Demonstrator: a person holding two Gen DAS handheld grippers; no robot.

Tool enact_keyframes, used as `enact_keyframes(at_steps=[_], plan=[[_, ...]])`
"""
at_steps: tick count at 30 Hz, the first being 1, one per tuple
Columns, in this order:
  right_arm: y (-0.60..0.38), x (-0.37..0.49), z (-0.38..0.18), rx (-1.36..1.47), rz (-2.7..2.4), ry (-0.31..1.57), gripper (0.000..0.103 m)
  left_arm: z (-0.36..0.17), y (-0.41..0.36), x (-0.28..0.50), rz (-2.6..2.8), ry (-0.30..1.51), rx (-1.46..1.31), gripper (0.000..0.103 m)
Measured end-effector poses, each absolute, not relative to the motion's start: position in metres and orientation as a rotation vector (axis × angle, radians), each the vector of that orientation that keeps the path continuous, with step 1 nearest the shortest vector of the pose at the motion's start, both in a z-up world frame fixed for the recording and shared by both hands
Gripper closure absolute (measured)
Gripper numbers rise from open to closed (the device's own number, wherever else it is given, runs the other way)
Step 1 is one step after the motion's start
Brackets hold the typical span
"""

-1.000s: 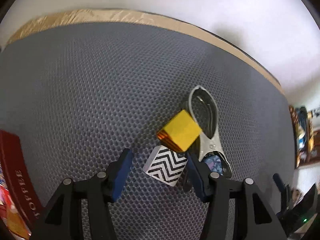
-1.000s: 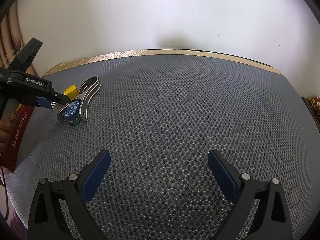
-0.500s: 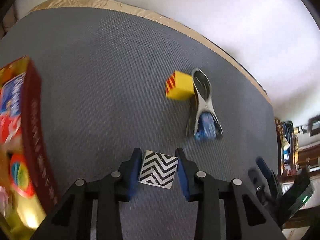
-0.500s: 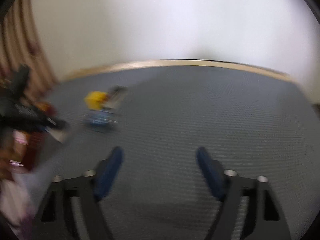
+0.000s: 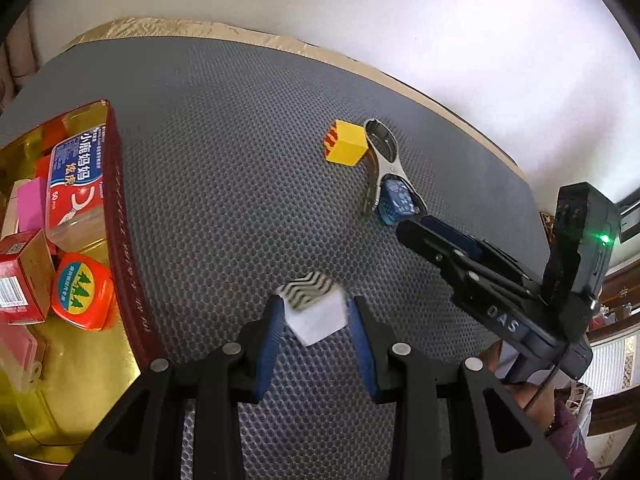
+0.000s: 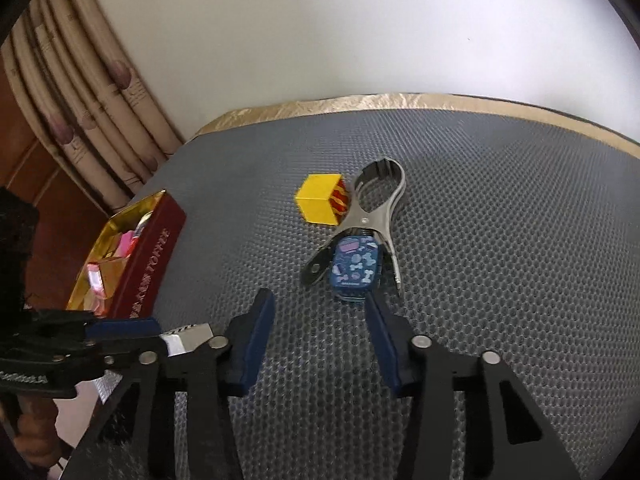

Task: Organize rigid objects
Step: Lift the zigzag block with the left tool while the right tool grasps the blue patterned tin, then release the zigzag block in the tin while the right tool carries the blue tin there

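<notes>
My left gripper [image 5: 316,312] is shut on a white block with black zigzag stripes [image 5: 314,310], lifted off the grey mat and tilted. To its left lies the red and gold tin [image 5: 120,216] with several small items inside. A yellow cube [image 5: 346,148], a metal clamp [image 5: 384,160] and a small blue patterned case [image 5: 394,202] lie together farther back. My right gripper [image 6: 320,312] hovers just in front of the blue case [image 6: 354,266]; its jaws are closing with nothing between them. The left gripper [image 6: 124,330] with the striped block [image 6: 188,338] shows at lower left there.
The grey honeycomb mat [image 6: 500,260] ends at a gold tape edge [image 6: 400,102] against a white wall. Curtains [image 6: 92,100] hang at the left. The tin [image 6: 148,264] sits at the mat's left edge. A person's hand [image 5: 532,404] holds the right gripper.
The left gripper shut on the striped block, lifted it and carried it away from the cube toward the tin. The right gripper swung left to the blue case, its jaws narrowing.
</notes>
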State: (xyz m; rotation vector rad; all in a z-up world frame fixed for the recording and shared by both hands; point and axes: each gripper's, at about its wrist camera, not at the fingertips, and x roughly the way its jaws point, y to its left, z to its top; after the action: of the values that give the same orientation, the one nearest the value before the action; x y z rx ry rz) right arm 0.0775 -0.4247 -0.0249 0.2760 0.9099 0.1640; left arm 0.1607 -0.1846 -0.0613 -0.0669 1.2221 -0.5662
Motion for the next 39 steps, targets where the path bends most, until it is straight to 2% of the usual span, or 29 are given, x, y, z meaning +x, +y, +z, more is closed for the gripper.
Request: enact_keyframes(at_steps=[11, 13, 16, 18, 22, 24, 34, 38, 39], plan=[[-0.416, 0.111, -0.041, 0.215, 0.086, 0.977, 0.06, -0.067, -0.172, 0.158, -0.552, 1.24, -0.068, 0.069], [-0.416, 0.117, -0.044, 0.218, 0.071, 0.992, 0.063, -0.066, -0.172, 0.159, -0.537, 1.234, -0.049, 0.069], [-0.418, 0.124, -0.047, 0.228, 0.06, 1.005, 0.074, -0.067, -0.184, 0.165, -0.531, 1.258, -0.046, 0.065], [-0.419, 0.126, -0.047, 0.251, 0.067, 1.005, 0.074, -0.067, -0.188, 0.168, -0.538, 1.28, -0.061, 0.063], [-0.42, 0.105, -0.042, 0.259, 0.074, 0.992, 0.074, -0.063, -0.198, 0.173, -0.504, 1.26, 0.014, 0.061], [-0.42, 0.089, -0.039, 0.254, 0.072, 0.983, 0.074, -0.063, -0.206, 0.174, -0.486, 1.249, 0.056, 0.056], [-0.459, 0.015, -0.019, 0.357, 0.044, 0.956, 0.074, -0.088, -0.228, 0.179, -0.463, 1.281, 0.095, 0.056], [-0.456, 0.01, -0.018, 0.376, 0.043, 0.946, 0.074, -0.091, -0.226, 0.175, -0.458, 1.242, 0.103, 0.073], [-0.455, 0.009, -0.018, 0.386, 0.046, 0.946, 0.074, -0.091, -0.224, 0.173, -0.458, 1.24, 0.09, 0.073]])
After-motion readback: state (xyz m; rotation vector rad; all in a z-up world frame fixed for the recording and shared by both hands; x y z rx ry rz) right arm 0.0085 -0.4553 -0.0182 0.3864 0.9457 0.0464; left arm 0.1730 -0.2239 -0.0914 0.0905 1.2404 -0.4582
